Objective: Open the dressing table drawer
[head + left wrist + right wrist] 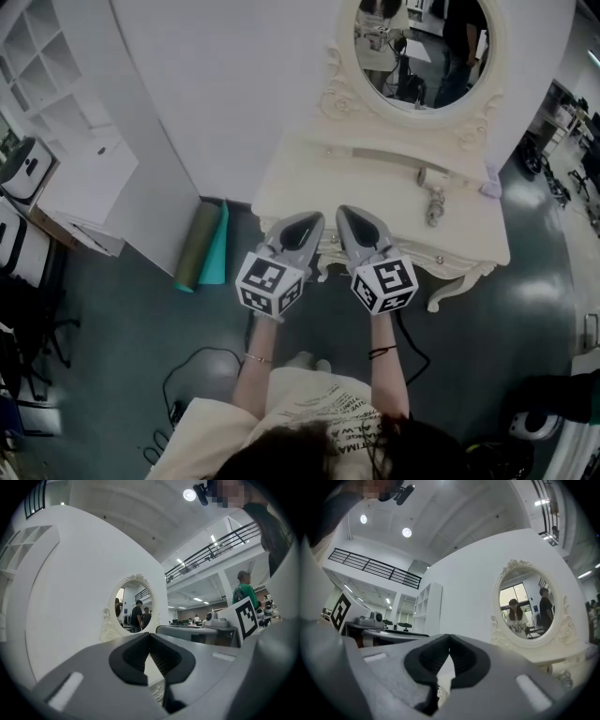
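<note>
The cream dressing table (469,246) with its oval mirror (422,47) stands against the white wall. Both grippers hover side by side over its front left edge and point at it. The left gripper (309,218) is shut with nothing in it, and the jaws meet at the tips in the left gripper view (150,637). Beside it the right gripper (345,212) is also shut and empty (449,638). A strip of the carved drawer front (328,249) shows between the two grippers; the rest of it and any handle are hidden under them. The mirror (133,611) (527,604) appears in both gripper views.
A small brush-like item (434,202) and a purple thing (492,187) lie on the tabletop. Rolled green and teal mats (204,246) lean beside the table's left side. A white shelf unit (56,103) stands at the left. A black cable (192,370) runs over the dark floor.
</note>
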Motion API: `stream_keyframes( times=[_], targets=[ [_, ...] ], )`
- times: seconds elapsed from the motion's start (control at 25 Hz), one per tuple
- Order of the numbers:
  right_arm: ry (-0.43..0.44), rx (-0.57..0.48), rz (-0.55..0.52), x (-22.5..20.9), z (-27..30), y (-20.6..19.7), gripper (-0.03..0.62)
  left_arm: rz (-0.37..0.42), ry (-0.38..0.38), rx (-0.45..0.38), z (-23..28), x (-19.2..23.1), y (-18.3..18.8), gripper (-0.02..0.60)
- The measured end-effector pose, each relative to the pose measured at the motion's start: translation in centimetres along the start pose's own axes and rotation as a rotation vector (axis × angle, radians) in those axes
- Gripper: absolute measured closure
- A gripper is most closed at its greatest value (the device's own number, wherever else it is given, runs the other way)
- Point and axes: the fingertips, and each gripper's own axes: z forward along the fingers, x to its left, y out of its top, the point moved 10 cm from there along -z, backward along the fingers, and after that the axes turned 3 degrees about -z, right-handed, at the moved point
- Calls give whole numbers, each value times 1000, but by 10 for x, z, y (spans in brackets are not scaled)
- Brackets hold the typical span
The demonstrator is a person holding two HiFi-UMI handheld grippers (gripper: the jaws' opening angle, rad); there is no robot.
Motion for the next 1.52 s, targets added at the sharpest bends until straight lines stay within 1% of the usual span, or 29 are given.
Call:
stream_keyframes(
  times=[0.32,0.48,0.64,0.96,1.24,1.52],
  targets=[
    [18,49,37,-14,20,-23,591,-33,22,39,15,17,-19,594],
    [6,65,55,-24,42,-36,591,-42,23,54,27,39,-27,594],
    [-3,75,56,-36,72,-48,592,-53,21,64,45,70,-34,594],
    [-43,101,78,-59,125,-68,592,-82,-14,105,82,124,-49,594],
    [-74,129,102,-75,158,-85,591,-107,-47,134,111,159,-64,594],
    [-122,152,120,-80,183,-102,592,-132,-84,163,128,189,-78,594]
  ],
)
